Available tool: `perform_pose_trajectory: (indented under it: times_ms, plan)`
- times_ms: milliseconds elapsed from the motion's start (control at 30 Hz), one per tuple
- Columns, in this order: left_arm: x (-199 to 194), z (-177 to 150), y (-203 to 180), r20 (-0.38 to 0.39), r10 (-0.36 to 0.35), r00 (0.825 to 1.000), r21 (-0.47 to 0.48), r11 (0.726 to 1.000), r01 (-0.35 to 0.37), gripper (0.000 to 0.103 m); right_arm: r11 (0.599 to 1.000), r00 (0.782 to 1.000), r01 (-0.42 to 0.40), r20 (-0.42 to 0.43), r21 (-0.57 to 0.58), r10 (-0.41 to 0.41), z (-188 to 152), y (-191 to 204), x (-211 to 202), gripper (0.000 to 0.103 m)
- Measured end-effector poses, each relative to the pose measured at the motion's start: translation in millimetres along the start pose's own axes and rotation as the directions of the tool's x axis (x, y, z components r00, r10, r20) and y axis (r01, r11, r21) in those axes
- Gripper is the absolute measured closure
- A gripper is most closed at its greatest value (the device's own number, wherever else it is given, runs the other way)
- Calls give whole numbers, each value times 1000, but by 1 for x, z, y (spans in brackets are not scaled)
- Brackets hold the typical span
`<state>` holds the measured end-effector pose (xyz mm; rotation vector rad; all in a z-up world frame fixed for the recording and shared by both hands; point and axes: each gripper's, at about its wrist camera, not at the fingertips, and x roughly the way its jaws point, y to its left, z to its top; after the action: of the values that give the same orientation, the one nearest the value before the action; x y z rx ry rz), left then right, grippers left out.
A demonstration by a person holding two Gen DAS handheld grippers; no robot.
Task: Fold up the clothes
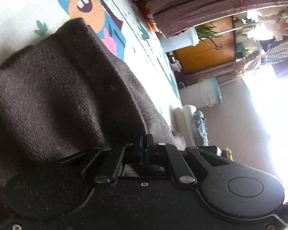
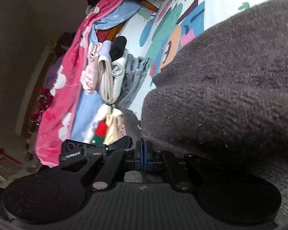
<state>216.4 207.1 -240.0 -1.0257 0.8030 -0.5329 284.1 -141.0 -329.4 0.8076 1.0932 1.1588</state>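
The dark knit (image 1: 53, 88) lies on the cartoon mat (image 1: 19, 5), bunched in thick folds, and both grippers have their fingers pressed together on its near hem. From the left gripper (image 1: 144, 149) the cloth runs away forward and to its left; from the right gripper (image 2: 143, 157) it runs forward and to its right (image 2: 230, 88). So the hem seems to stretch between them, neither arm nearer. A stack of folded clothes (image 2: 113, 76) sits near the mat's edge, beside the pink blanket (image 2: 67, 80).
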Motion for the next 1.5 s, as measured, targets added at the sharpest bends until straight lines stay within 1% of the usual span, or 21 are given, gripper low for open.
perform_pose_trajectory:
  times_ms: [200, 267, 500, 533, 700, 767, 967, 1033, 1167, 1333, 1400, 1433, 1500]
  plan:
    - [1, 6, 0, -22, -26, 999, 12, 1000, 26, 102, 998, 999, -52, 3, 37, 52, -2, -7, 0, 98]
    - [3, 9, 0, -29, -22, 999, 20, 1000, 23, 102, 997, 998, -66, 5, 42, 65, -2, -7, -1, 98]
    - [9, 14, 2, -53, -43, 998, 16, 999, 44, 102, 994, 995, -96, 9, 47, 95, -1, -7, -1, 98]
    - [10, 14, 2, -51, -55, 997, 0, 998, 55, 102, 994, 995, -96, 11, 49, 96, -1, -8, -1, 98]
    - [6, 11, 1, -46, -96, 994, -20, 995, 95, 103, 994, 995, -98, 22, 53, 97, -1, -11, -3, 98]
    - [6, 9, 0, -44, -111, 993, -15, 994, 110, 103, 993, 995, -100, 23, 57, 99, -1, -12, -3, 98]
    - [14, 15, -2, -53, -97, 994, -10, 995, 97, 103, 988, 991, -130, 25, 86, 128, -3, -17, -1, 98]
    - [19, 19, -5, -67, -80, 995, 13, 997, 81, 103, 987, 991, -130, 31, 94, 128, -3, -19, -1, 98]
    - [24, 27, -1, -101, -46, 994, 9, 999, 47, 102, 981, 989, -145, 45, 131, 140, -4, -25, -1, 98]
    - [28, 35, -4, -124, -14, 992, 17, 1000, 16, 101, 961, 980, -190, 102, 203, 173, -9, -35, -3, 98]
    - [19, 35, -6, -100, -5, 995, 15, 1000, 6, 100, 952, 975, -209, 121, 225, 185, -10, -38, -4, 98]
    - [14, 34, -7, -88, 0, 996, 14, 1000, 1, 97, 947, 972, -219, 132, 236, 192, -11, -40, -5, 98]
    - [5, 34, -10, -65, 9, 998, 12, 1000, -8, 85, 943, 970, -228, 139, 244, 199, -11, -41, -5, 98]
